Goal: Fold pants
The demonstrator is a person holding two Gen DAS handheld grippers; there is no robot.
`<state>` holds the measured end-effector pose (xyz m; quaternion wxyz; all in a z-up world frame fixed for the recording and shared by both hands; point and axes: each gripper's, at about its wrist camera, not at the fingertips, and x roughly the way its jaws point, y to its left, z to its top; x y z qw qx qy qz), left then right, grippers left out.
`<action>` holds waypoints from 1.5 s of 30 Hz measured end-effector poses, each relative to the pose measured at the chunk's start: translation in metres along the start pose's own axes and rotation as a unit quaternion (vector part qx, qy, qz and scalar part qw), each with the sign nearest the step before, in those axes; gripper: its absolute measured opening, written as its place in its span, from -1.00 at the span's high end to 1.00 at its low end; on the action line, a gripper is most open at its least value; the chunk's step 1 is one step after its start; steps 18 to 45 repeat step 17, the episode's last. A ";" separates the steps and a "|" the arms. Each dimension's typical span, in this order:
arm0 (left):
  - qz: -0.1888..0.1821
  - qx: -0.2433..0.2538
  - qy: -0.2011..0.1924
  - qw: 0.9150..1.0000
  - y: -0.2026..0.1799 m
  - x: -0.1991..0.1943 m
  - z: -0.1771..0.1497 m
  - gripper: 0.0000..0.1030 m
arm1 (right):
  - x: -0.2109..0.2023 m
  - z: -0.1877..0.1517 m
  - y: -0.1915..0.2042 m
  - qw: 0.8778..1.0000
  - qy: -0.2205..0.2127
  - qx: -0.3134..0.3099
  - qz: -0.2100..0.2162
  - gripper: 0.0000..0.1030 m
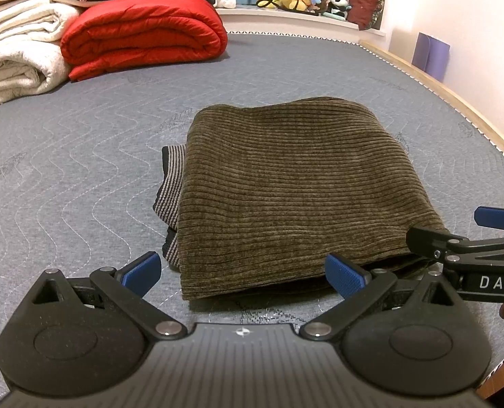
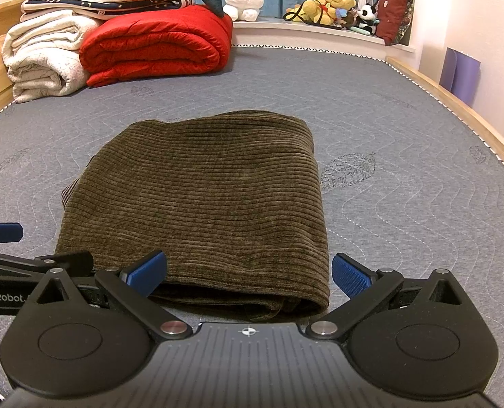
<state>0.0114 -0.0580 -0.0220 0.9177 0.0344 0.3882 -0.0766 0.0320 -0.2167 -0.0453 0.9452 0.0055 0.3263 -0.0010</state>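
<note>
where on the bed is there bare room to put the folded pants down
Bare mattress lies right of the pants, up to the wooden rail, and between the pants and the red quilt. The far left corner is crowded: quilt and white blankets.

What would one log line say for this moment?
pants: folded, on bed | left gripper: open | right gripper: open | neither holds anything

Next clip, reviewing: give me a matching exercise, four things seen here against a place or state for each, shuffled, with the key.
1. olive corduroy pants
2. red quilted comforter
3. purple folder
4. left tool

a. leaning against the wall
b. folded, mid-mattress
c. open, holding nothing
d. rolled beside white blankets

Pairs: 1-b, 2-d, 3-a, 4-c
</note>
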 end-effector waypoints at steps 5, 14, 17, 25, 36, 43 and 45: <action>-0.001 -0.001 0.000 1.000 0.000 0.000 0.000 -0.99 | 0.000 0.000 0.000 1.000 0.000 0.000 0.000 -0.99; -0.001 -0.001 -0.002 1.000 0.000 -0.001 0.000 -0.99 | 0.000 0.000 0.000 1.000 0.000 0.000 0.000 -0.99; -0.001 0.000 -0.002 1.000 0.001 0.000 0.000 -0.99 | 0.000 0.000 0.000 1.000 0.000 0.000 0.000 -0.99; -0.001 0.000 -0.002 1.000 0.001 0.000 0.000 -0.99 | 0.000 0.000 0.000 1.000 0.000 0.000 0.000 -0.99; -0.001 0.000 -0.002 1.000 0.001 0.000 0.000 -0.99 | 0.000 0.000 0.000 1.000 0.000 0.000 0.000 -0.99; -0.001 0.000 -0.002 1.000 0.001 0.000 0.000 -0.99 | 0.000 0.000 0.000 1.000 0.000 0.000 0.000 -0.99; -0.001 0.000 -0.002 1.000 0.001 0.000 0.000 -0.99 | 0.000 0.000 0.000 1.000 0.000 0.000 0.000 -0.99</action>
